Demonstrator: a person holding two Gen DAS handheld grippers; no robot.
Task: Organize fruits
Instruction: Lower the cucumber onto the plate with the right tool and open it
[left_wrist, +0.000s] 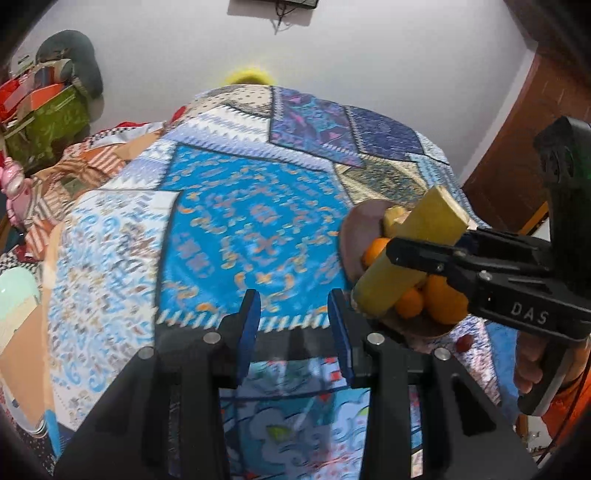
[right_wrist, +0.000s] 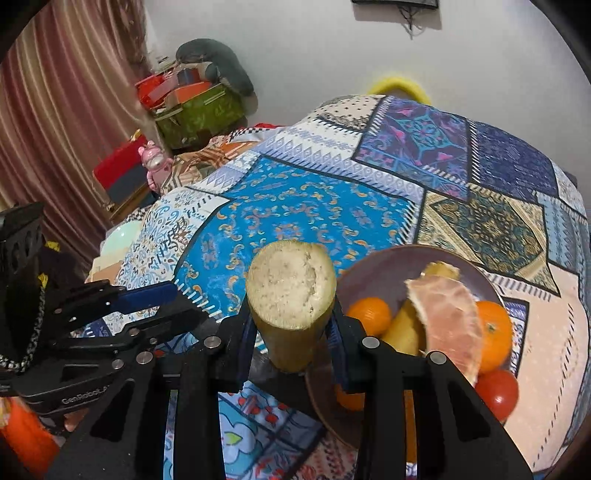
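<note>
A thick yellow stalk (right_wrist: 291, 295) is being clamped by the right gripper (right_wrist: 291, 339) at lower centre, beside the fruit bowl (right_wrist: 388, 266). The left gripper (left_wrist: 291, 332) is being held apart, empty. Slippage is being risked, judging by the heavy overhang. Fruit beneath the grapefruit wedge (right_wrist: 450, 317) is being hidden.
</note>
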